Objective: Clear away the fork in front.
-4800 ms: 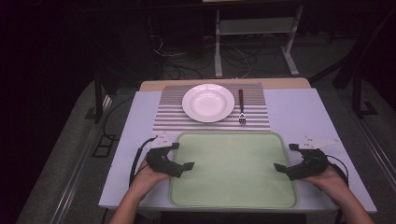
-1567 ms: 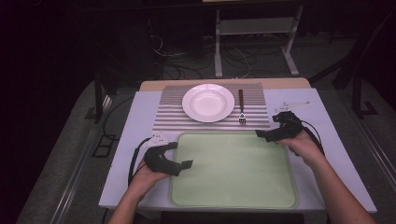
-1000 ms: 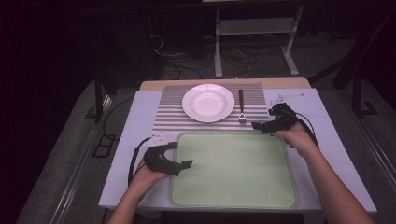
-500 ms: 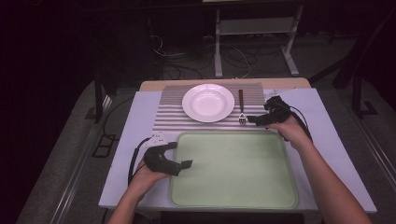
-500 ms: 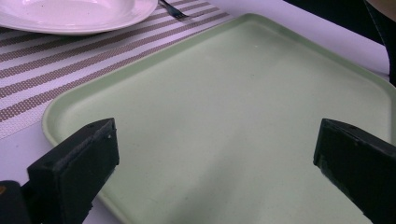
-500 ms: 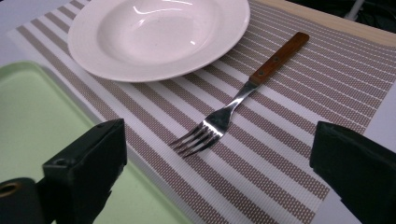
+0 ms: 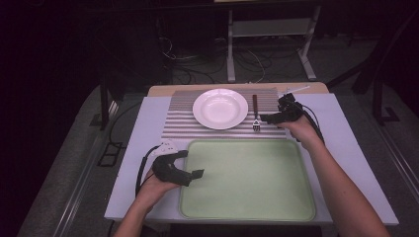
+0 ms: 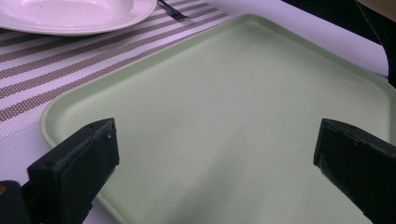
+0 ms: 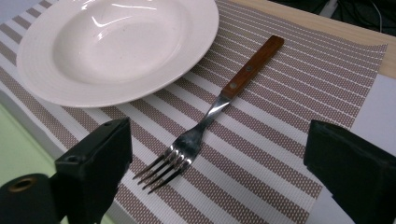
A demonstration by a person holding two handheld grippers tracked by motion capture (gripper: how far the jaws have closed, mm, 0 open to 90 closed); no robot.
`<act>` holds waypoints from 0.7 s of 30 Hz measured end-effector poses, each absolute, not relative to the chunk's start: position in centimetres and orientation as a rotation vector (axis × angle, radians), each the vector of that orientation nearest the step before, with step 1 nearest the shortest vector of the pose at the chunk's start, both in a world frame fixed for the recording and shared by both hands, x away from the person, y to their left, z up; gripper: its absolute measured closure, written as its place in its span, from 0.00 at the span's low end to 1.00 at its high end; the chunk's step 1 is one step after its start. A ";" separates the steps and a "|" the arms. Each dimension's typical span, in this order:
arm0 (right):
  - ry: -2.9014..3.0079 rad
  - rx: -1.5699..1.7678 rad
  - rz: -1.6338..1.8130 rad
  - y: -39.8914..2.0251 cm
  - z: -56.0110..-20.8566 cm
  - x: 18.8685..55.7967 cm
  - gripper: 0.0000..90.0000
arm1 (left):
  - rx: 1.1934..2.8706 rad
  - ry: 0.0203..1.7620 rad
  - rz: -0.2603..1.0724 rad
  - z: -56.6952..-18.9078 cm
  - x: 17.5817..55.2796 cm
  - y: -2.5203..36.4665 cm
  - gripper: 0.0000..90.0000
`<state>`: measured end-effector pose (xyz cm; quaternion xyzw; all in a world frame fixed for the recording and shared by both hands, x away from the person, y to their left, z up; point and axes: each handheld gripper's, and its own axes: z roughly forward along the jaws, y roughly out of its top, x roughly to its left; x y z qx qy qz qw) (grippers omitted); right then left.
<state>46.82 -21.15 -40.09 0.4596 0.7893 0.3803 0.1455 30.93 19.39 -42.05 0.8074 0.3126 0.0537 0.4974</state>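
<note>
Moved since earlier: our right claw (image 7: pixel 271 118) has travelled from the tray's near right corner up past its far edge to the fork; the left claw (image 7: pixel 190 170) has kept to its place.
Left claw: it rests at the near left rim of the green tray (image 7: pixel 247 177), jaws spread wide over the bare tray floor, holding nothing.
Left arm: our forearm comes in low from the near edge of the tabletop (image 7: pixel 346 148), wrist flat, claw pointing across the tray.
Right claw: jaws stand wide but have just been closing a little; the fork (image 9: pixel 205 122) lies between them, untouched by either pad.
Right arm: stretched forward along the tray's right side, hand angled inward toward the fork.
Fork: on the striped placemat (image 7: pixel 180 123), just right of the white plate (image 7: pixel 220 108), tines toward us, wooden handle away.
Step in hand: we judge this the approach for picking up the fork.
Next move: lower the jaws to straddle the neck or handle, then close.
</note>
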 end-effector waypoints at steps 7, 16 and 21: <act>2.285 1.328 1.076 -20.5 -40.1 48.0 0.15 | 1.953 0.757 0.132 -42.0 30.9 19.4 0.00; 2.301 1.345 1.004 -19.6 -40.3 49.6 0.22 | 1.949 0.757 0.130 -42.0 30.9 19.4 0.00; 2.314 1.366 0.968 -19.1 -40.5 50.5 0.29 | 1.946 0.759 0.130 -42.0 30.9 19.4 0.00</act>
